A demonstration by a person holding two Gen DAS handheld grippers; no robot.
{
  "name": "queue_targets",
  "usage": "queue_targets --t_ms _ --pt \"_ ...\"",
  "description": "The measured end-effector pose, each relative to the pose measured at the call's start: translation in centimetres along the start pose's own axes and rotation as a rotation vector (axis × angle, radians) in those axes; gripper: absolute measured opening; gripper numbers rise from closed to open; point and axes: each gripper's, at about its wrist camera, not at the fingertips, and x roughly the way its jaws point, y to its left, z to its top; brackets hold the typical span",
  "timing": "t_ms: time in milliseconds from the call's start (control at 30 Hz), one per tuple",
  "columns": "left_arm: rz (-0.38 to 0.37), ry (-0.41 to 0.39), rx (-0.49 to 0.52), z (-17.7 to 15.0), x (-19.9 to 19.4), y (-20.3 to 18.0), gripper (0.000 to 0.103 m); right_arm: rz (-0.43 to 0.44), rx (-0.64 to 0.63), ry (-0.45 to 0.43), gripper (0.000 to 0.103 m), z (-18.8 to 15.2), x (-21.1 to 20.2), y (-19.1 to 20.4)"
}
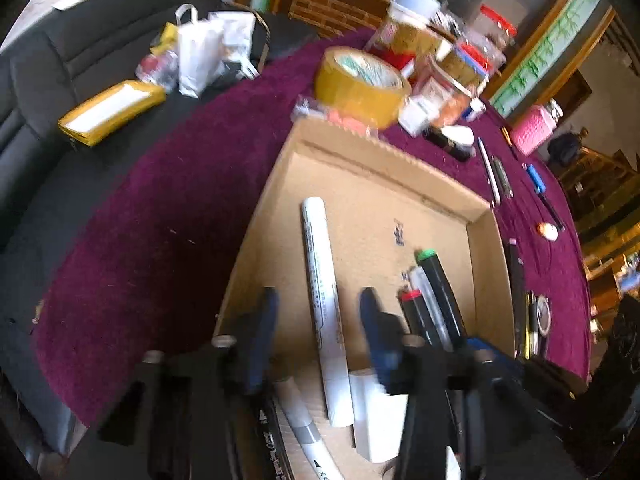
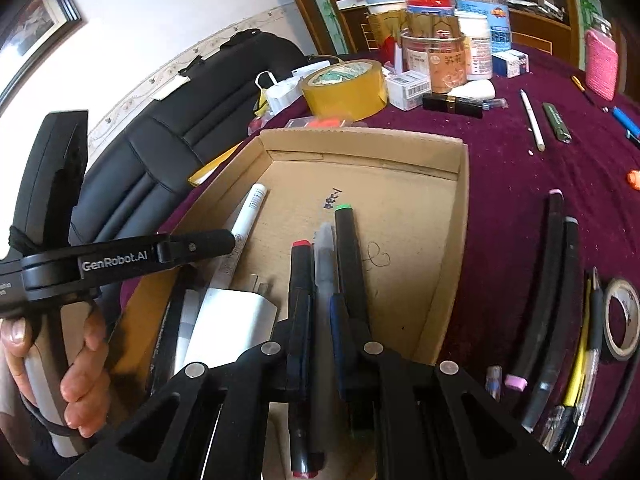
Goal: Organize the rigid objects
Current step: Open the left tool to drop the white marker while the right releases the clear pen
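Right wrist, "GenRobot.AI" on left gripper, box w/ markers.

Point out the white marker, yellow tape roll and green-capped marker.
white marker (image 1: 320, 280): left wrist view, mid barrel.
yellow tape roll (image 1: 360, 92): left wrist view, outer side wall.
green-capped marker (image 2: 349, 256): right wrist view, black barrel below the cap.
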Motion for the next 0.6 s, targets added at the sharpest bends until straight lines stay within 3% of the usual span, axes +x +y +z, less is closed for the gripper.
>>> queue_targets --t_ms 67,133,233,433,600 --pt "0.022 -0.039 0.013 -0.3 -1.3 -0.7 0.047 0.015 -0.013 -0.026 0.012 -0.3 -1.1 0.1" --pt "0.03 -0.08 0.014 -0.8 -2.8 -1.5 0.057 0.037 -0.018 -0.064 0.013 -1.0 -2.7 0.2" --pt "0.067 -0.167 0.017 -2.2 -5.4 -3.5 0.07 0.094 0.011 -0.109 0.024 -2.2 -5.2 -0.4" --pt "0.109 -0.233 0.046 -5.6 -8.1 -8.0 0.075 0.187 0.12 -0.155 0.027 -5.2 -9.8 -3.1" --pt "0.122 -0.238 0.105 -7.9 -8.6 -11.2 0.079 0.098 0.114 -0.209 0.033 -7.8 -13.7 -4.6"
